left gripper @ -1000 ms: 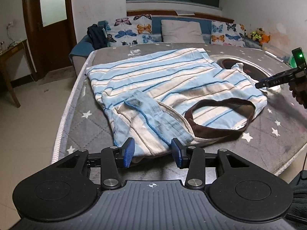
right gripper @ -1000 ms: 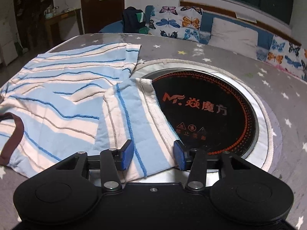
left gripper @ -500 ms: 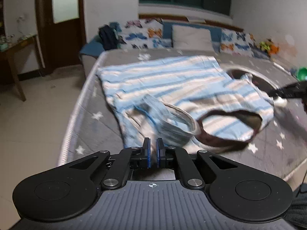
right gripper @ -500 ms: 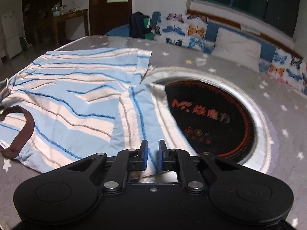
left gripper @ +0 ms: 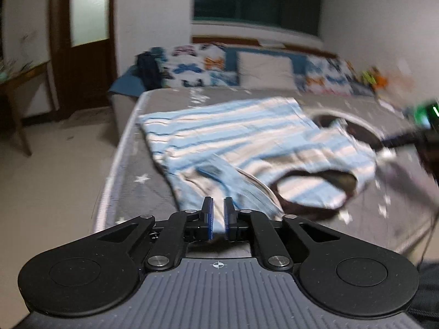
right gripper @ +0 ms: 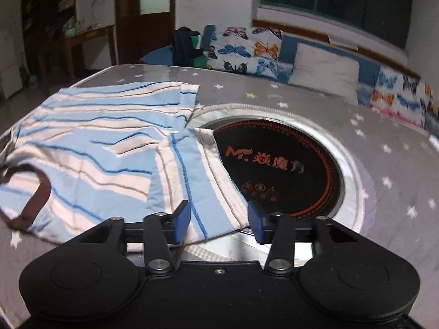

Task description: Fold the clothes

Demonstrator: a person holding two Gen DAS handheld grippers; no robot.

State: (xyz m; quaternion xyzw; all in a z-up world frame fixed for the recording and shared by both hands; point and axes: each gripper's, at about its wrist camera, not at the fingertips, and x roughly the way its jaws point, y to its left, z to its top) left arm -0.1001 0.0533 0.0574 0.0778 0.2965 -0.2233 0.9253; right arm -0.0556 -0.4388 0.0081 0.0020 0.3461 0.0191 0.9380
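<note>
A: Nearest first. What does the left gripper (left gripper: 216, 215) have?

B: Its blue pads are drawn almost together with a fold of the striped shirt's (left gripper: 247, 148) near sleeve (left gripper: 233, 189) pinched between them. That view is blurred, so I can't make out finer detail.

A: And the right gripper (right gripper: 219, 219)?

B: Spread wide. The other sleeve (right gripper: 192, 181) lies between its pads (right gripper: 182, 220), but neither pad is pressing on the cloth.

A: Where is the shirt itself?

B: Spread flat on the grey, star-printed bench (right gripper: 384, 192), brown collar (right gripper: 33, 197) toward the near edge. The right sleeve overlaps the rim of a round black cooktop (right gripper: 277, 167) set into the bench, with orange lettering on it.

A: Beyond that?

B: Butterfly-print cushions (right gripper: 244, 52) and a plain pillow (right gripper: 323, 74) along a blue sofa, a dark bag (right gripper: 186, 46) at its end, then a dark window (right gripper: 334, 0) and a wooden door (left gripper: 82, 44).
</note>
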